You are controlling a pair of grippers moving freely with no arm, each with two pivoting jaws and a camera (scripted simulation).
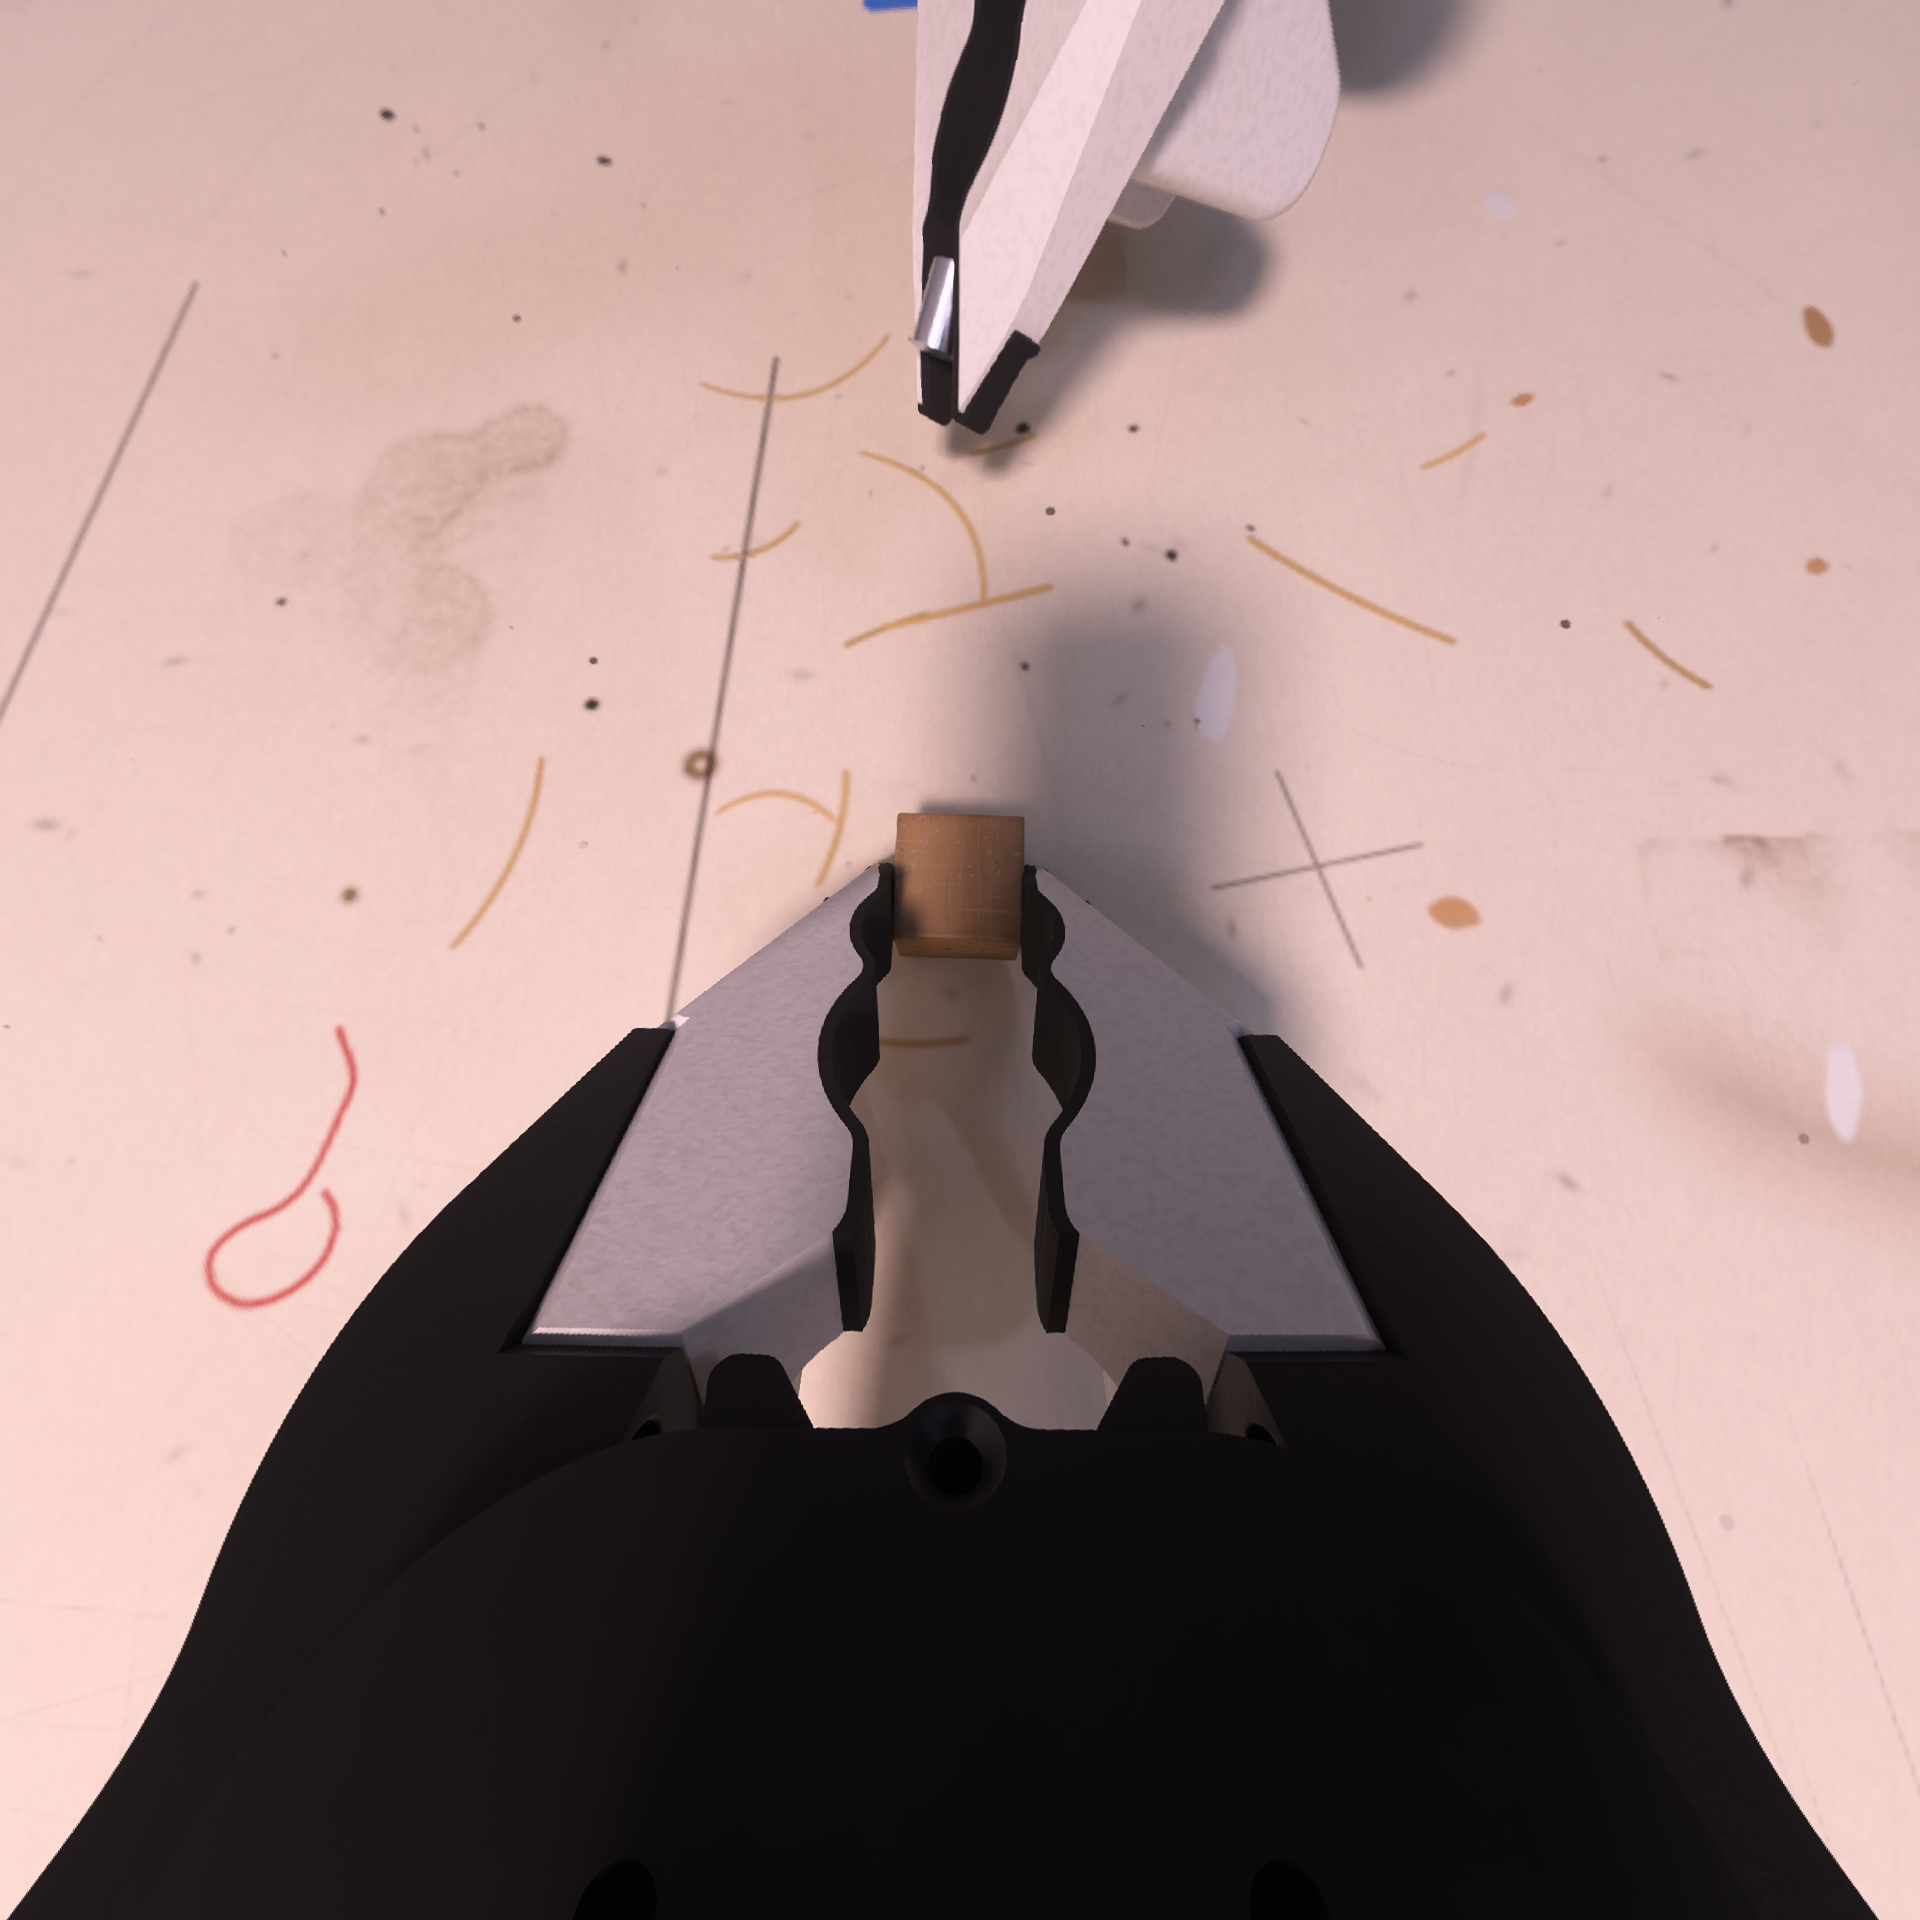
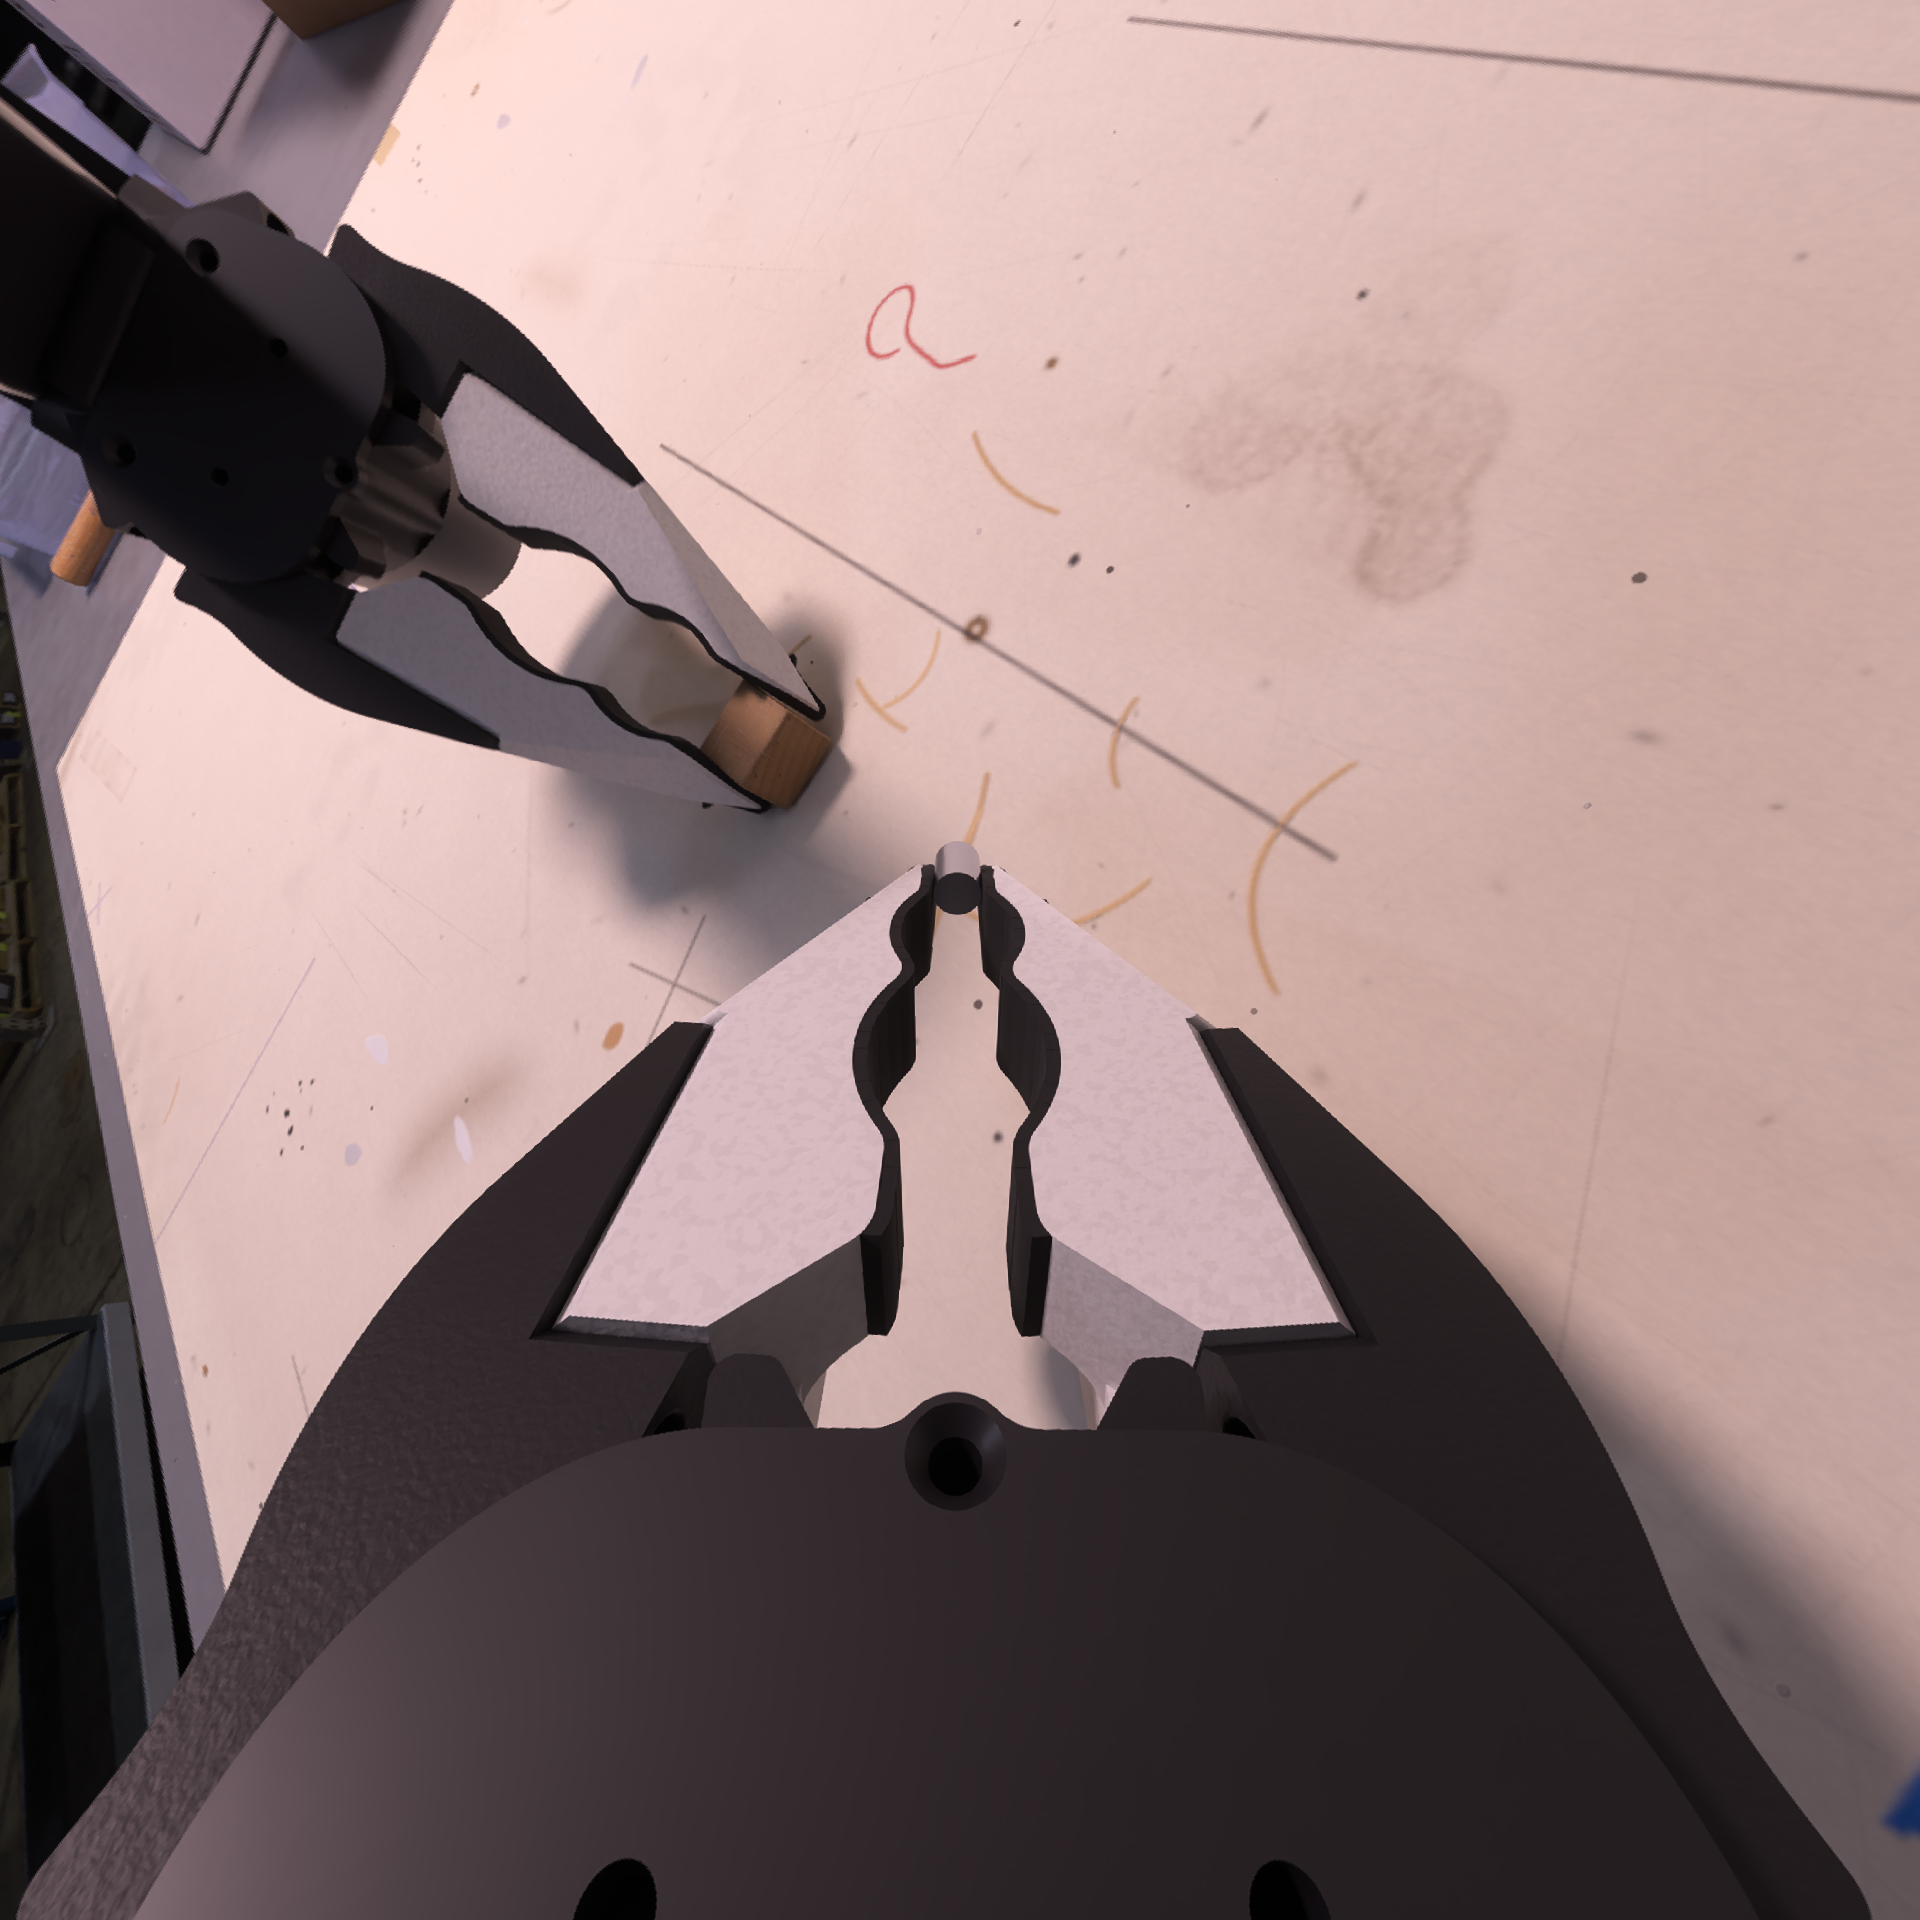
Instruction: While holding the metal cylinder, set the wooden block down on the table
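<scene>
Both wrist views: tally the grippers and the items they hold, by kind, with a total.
Grippers: 2, the left gripper and the right gripper
Wooden blocks: 1, the wooden block between the left gripper's fingertips
Metal cylinders: 1, the metal cylinder between the right gripper's fingertips
Total: 4

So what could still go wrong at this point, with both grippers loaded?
1. The left gripper pinches the wooden block only at its fingertips. Opening before the block is flat on the table could tip it.
2. The right gripper holds the metal cylinder by a thin tip grip, so a jolt might slip it out.
3. The two grippers are close together, and a sideways move could make them collide.
</scene>
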